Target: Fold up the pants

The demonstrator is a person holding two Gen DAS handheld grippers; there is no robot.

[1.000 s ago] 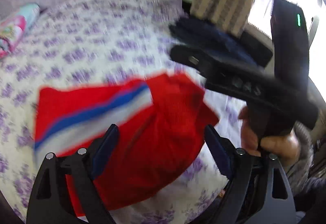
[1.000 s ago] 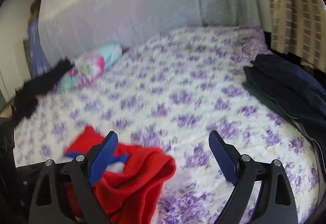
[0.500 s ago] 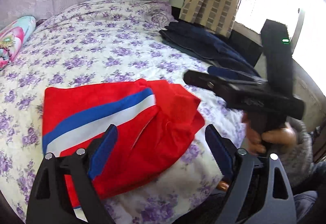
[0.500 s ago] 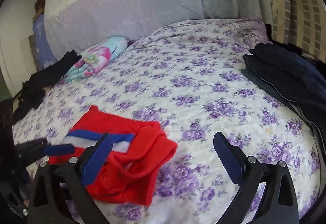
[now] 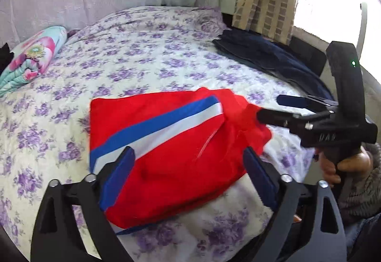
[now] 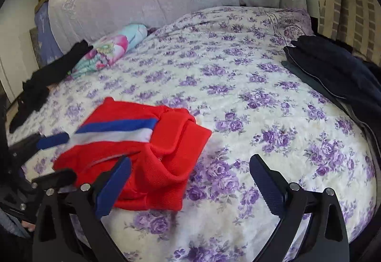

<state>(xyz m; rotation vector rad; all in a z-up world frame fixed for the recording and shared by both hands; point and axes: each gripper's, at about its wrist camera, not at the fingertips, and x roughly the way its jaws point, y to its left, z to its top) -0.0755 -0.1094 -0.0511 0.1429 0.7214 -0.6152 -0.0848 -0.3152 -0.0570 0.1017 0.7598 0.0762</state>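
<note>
pants (image 5: 166, 143): red with a blue and white stripe, folded up into a bundle near the bed's front edge
left hand-held gripper (image 5: 188, 181): wide open, hanging right over the pants, gripping nothing
right hand-held gripper (image 6: 190, 181): wide open too, its left finger over the pants' right end
bed (image 6: 262, 95): purple flower sheet
dark clothes (image 6: 333, 71): piled at the right edge
pillow (image 5: 33, 52): floral, at the far left edge

Raised letters stood on the side of the black body of the right gripper (image 5: 269, 109) in the left wrist view, just below its lit green lamp (image 5: 353, 63), but they were too blurred to read. No other writing or number could be read anywhere.
</note>
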